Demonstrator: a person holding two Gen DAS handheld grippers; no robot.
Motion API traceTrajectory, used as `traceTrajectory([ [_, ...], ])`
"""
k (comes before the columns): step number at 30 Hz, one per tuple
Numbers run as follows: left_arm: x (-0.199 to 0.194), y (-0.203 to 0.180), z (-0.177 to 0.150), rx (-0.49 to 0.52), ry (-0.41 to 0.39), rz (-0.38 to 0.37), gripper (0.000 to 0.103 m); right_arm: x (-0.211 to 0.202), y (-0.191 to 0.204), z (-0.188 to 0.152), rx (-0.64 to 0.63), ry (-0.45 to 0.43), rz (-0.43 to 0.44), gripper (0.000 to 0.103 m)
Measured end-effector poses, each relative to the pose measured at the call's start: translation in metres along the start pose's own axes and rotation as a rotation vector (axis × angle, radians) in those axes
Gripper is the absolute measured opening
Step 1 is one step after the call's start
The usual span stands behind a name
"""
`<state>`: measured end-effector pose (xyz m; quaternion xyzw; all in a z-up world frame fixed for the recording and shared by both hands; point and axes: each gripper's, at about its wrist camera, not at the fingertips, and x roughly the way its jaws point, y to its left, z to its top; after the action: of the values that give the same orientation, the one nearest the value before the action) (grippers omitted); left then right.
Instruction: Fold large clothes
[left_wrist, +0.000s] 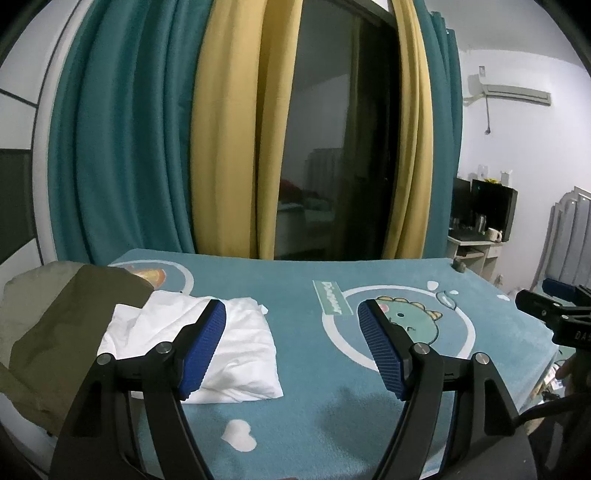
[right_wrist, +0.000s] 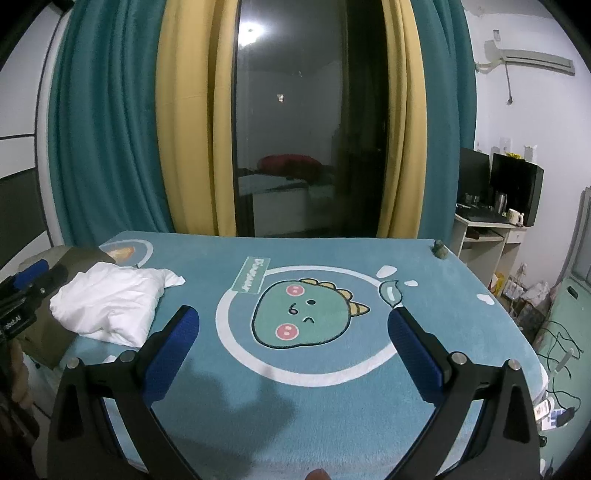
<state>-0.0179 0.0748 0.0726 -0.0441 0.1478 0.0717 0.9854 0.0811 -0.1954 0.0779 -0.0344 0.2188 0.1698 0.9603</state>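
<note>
A folded white garment (left_wrist: 236, 354) lies at the left of the blue dinosaur-print mat (left_wrist: 303, 424), partly resting on an olive-green garment (left_wrist: 62, 339) at the table's left edge. My left gripper (left_wrist: 291, 314) is open and empty, held above the mat, its left finger in front of the white garment. In the right wrist view the white garment (right_wrist: 110, 306) and the olive garment (right_wrist: 44, 332) sit at the left. My right gripper (right_wrist: 293, 321) is open and empty above the mat's dinosaur picture (right_wrist: 306, 314). The right gripper's body (left_wrist: 554, 314) shows at the left view's right edge.
Teal and yellow curtains (left_wrist: 147, 147) and a dark glass door (right_wrist: 295, 129) stand behind the table. A desk with monitors and a mug (right_wrist: 498, 206) stands at the right. Cables and bags lie on the floor at right (right_wrist: 546, 314). A small dark object (right_wrist: 439, 249) sits at the mat's far right corner.
</note>
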Motion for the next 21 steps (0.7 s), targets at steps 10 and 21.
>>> traceTrajectory([
  [10, 0.01, -0.006, 0.002, 0.008, 0.008, -0.008, 0.078, 0.008, -0.006, 0.002, 0.013, 0.014, -0.006, 0.101],
  [21, 0.015, -0.012, 0.003, 0.018, 0.011, -0.007, 0.078, 0.012, -0.007, 0.005, 0.015, 0.017, -0.01, 0.101],
])
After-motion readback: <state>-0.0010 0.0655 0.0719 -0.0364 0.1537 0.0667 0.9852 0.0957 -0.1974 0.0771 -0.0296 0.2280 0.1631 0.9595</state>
